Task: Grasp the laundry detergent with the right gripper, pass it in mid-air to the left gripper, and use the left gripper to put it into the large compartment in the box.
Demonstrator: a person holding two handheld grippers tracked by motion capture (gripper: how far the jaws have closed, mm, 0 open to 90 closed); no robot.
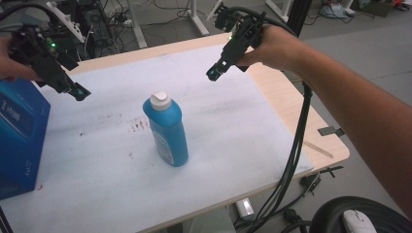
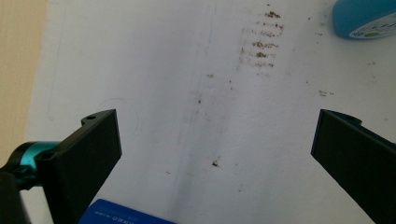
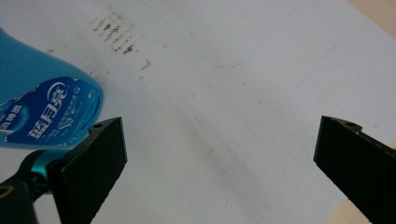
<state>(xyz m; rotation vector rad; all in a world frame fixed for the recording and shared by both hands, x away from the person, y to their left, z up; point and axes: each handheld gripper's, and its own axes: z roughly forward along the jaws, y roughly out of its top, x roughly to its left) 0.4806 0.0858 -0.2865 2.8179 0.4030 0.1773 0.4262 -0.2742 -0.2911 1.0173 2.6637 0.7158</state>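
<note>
The white table cover (image 1: 233,126) is carrying a few brown stains. The blue bottle (image 1: 167,131) is standing upright in its middle, untouched. I am holding my left gripper (image 1: 77,92) and right gripper (image 1: 214,74) above it, jaws wide apart, so grasping is not yet begun.

Bottle (image 1: 166,130) is standing upright on the sheet (image 1: 228,131), near the middle of the table (image 1: 291,104). Box (image 1: 17,136) is sitting at the table's left edge, well apart from the bottle. Smudge marks (image 1: 138,124) are lying on the sheet just left of the bottle. Left gripper (image 1: 77,92) is hanging above the sheet between box and bottle, toward the far side. Right gripper (image 1: 214,74) is hanging behind and right of the bottle, clear of it. Cables (image 1: 296,145) are trailing off the right edge.
</note>
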